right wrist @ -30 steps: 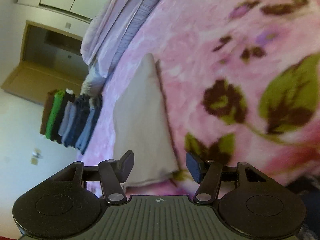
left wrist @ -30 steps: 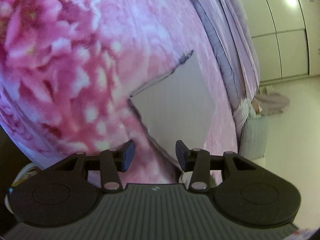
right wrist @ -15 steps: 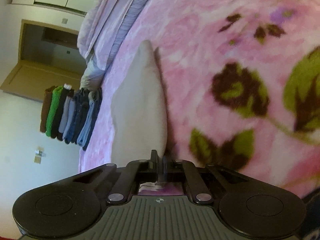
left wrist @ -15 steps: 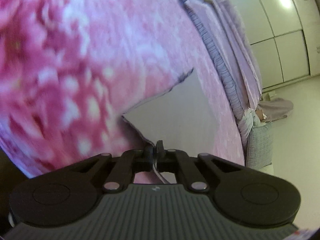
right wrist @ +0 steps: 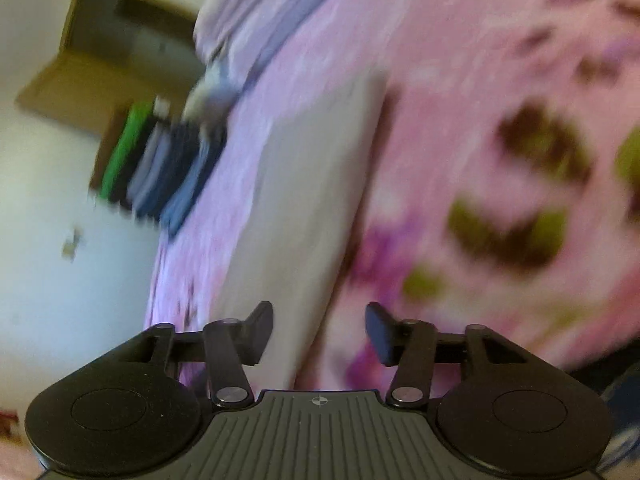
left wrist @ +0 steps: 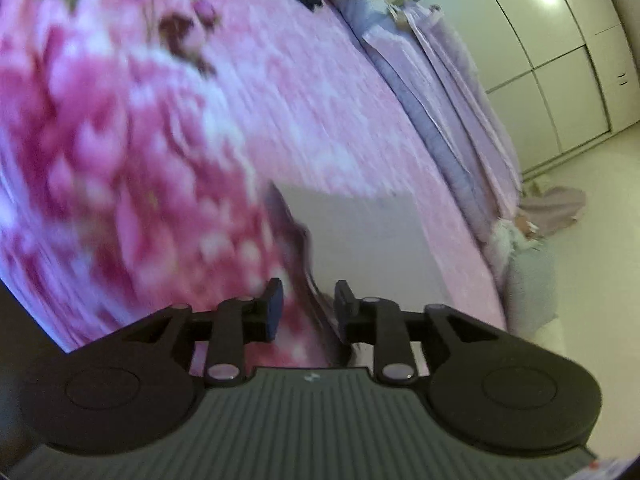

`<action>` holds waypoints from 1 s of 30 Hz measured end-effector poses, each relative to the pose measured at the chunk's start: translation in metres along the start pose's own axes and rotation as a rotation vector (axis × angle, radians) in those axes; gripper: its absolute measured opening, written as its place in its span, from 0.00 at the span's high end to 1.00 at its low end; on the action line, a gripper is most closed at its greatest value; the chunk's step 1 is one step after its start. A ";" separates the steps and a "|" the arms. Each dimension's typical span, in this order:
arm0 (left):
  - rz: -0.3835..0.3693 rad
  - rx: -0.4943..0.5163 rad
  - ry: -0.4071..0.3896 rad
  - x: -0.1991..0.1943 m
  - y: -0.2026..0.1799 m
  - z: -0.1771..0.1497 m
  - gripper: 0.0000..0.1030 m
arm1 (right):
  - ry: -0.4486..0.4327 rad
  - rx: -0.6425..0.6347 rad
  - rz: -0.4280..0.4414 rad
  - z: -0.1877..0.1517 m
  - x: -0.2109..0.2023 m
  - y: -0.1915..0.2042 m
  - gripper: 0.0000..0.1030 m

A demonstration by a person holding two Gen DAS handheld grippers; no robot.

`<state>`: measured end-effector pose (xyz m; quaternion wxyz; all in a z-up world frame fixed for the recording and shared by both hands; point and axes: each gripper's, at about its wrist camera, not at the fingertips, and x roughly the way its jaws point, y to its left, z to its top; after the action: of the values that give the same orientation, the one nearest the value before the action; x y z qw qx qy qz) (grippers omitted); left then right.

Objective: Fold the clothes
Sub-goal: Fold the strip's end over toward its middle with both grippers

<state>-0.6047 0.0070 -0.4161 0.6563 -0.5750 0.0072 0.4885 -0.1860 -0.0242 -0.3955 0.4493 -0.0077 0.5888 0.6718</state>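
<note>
A pale grey folded garment (left wrist: 360,248) lies flat on the pink flowered blanket (left wrist: 160,140). In the left wrist view my left gripper (left wrist: 307,306) stands open, its fingers either side of the garment's near edge and nothing held. The right wrist view shows the same garment (right wrist: 304,216) as a long pale slab on the blanket (right wrist: 460,80). My right gripper (right wrist: 320,332) is open over its near end, with a wide gap between the fingers. Both views are blurred by motion.
A stack of folded clothes (right wrist: 160,168) in green, grey and blue sits at the bed's far side. A lilac duvet (left wrist: 452,92) lies bunched along the bed edge. White wardrobe doors (left wrist: 560,60) and pale floor (left wrist: 592,260) lie beyond it.
Half a second ago both grippers were shut on the garment's near edge. Both have now opened and let it go, and the garment lies flatter and squarer on the blanket.
</note>
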 end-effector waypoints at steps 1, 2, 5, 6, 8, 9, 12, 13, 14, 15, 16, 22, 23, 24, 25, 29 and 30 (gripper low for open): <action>-0.013 -0.009 0.011 0.002 -0.001 -0.004 0.72 | -0.026 0.012 -0.002 0.009 -0.001 -0.004 0.52; -0.022 -0.012 0.020 0.005 -0.003 -0.008 0.71 | -0.046 0.021 -0.002 0.020 -0.001 -0.008 0.52; -0.031 -0.028 0.019 0.017 -0.008 -0.009 0.73 | -0.059 0.047 -0.005 0.046 0.015 -0.016 0.52; -0.028 -0.027 0.009 0.019 -0.009 -0.007 0.75 | -0.061 0.058 -0.006 0.054 0.023 -0.018 0.52; -0.018 -0.009 -0.002 0.023 -0.010 0.000 0.93 | -0.066 0.079 0.005 0.064 0.036 -0.023 0.53; -0.017 -0.009 0.000 0.025 -0.011 0.004 0.93 | -0.070 0.084 0.015 0.068 0.039 -0.026 0.59; -0.010 0.018 -0.020 0.024 -0.012 0.017 0.94 | -0.044 0.085 -0.010 0.070 0.054 -0.024 0.97; -0.013 0.021 -0.025 0.022 -0.012 0.021 0.94 | -0.051 0.086 -0.015 0.067 0.053 -0.024 0.97; -0.014 0.028 -0.028 0.020 -0.012 0.025 0.94 | -0.062 0.080 -0.014 0.063 0.053 -0.022 0.97; -0.009 0.041 -0.031 0.020 -0.012 0.030 0.94 | -0.067 0.083 -0.019 0.058 0.050 -0.022 0.97; 0.005 0.055 -0.038 0.019 -0.011 0.037 0.94 | -0.070 0.104 -0.024 0.053 0.049 -0.021 0.98; 0.049 0.109 0.028 0.027 -0.004 0.065 0.93 | 0.045 0.101 -0.043 -0.001 0.034 0.000 0.97; 0.045 0.112 0.041 0.027 -0.003 0.065 0.90 | 0.080 0.056 -0.059 -0.004 0.034 0.004 0.97; 0.044 0.117 0.044 0.027 -0.002 0.065 0.89 | 0.090 0.001 -0.082 -0.004 0.031 0.008 0.97; 0.042 0.121 0.042 0.025 -0.002 0.064 0.83 | 0.072 -0.063 -0.104 -0.002 0.025 0.011 0.96; 0.011 0.089 0.037 0.020 0.005 0.059 0.74 | -0.072 -0.315 -0.172 0.038 0.003 0.026 0.44; 0.008 0.087 0.032 0.020 0.005 0.059 0.74 | -0.077 -0.343 -0.149 0.053 0.004 0.027 0.42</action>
<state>-0.6298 0.0639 -0.4118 0.6785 -0.5535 0.0415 0.4812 -0.1774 0.0230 -0.3604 0.5121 -0.1023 0.4459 0.7270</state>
